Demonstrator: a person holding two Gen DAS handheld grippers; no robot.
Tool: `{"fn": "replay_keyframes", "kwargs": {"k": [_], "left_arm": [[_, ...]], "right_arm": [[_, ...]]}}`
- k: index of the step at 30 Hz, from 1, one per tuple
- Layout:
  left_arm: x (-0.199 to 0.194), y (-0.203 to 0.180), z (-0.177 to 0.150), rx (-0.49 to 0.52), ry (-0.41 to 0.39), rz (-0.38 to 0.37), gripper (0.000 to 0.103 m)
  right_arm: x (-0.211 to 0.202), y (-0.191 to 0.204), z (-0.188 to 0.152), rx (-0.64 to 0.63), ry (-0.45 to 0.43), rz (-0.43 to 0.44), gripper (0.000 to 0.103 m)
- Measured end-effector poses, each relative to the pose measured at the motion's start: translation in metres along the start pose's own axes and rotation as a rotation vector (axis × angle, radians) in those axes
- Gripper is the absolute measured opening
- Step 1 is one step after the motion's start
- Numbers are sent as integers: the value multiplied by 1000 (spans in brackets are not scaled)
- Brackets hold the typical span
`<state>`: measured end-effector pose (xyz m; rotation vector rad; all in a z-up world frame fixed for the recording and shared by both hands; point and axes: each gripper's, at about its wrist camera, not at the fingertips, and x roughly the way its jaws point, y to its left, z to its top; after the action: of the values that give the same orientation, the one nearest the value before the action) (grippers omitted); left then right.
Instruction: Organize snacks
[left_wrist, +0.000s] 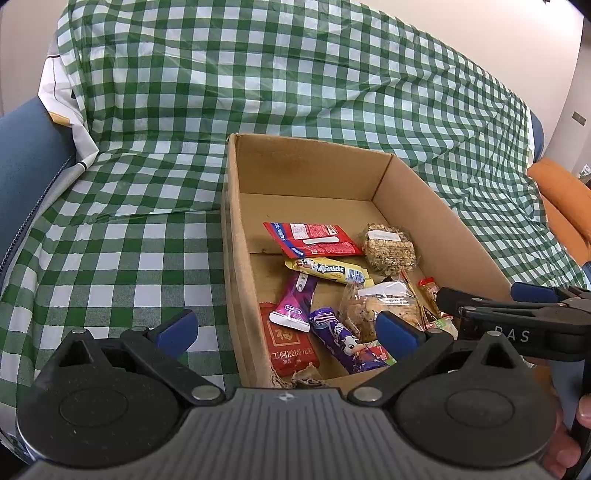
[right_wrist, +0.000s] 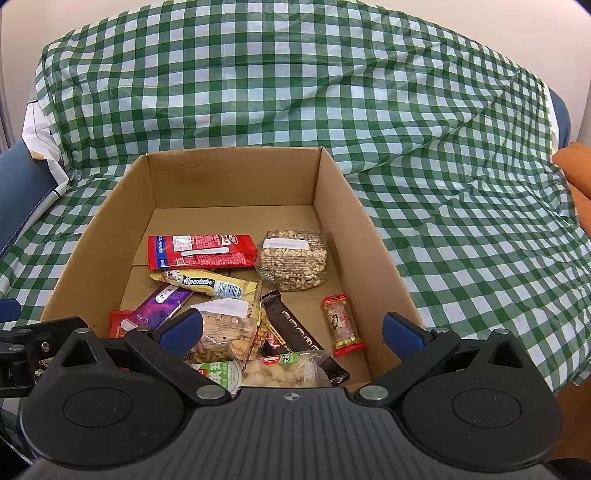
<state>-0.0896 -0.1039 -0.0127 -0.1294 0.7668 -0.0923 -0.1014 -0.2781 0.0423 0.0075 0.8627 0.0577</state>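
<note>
Snacks are lying loose in the near half of the cardboard box (right_wrist: 236, 177) on the checked cloth (right_wrist: 443, 184), and I am hovering both claws over them, my left claw (left_wrist: 286, 330) and right claw (right_wrist: 291, 330) spread wide and grasping nothing. I am judging the crinkly wrappers may slip or two come up together. The Alpenliebe stick (right_wrist: 205, 284) is lying flat, long axis running left-right, slightly tilted.
</note>
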Motion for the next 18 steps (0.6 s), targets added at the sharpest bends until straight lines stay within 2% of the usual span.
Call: {"fn": "replay_keyframes", "kwargs": {"k": [18], "left_arm": [[-1, -2, 1, 10, -8, -6, 102]], "right_arm": [[1, -1, 1, 3, -9, 10, 102]]}}
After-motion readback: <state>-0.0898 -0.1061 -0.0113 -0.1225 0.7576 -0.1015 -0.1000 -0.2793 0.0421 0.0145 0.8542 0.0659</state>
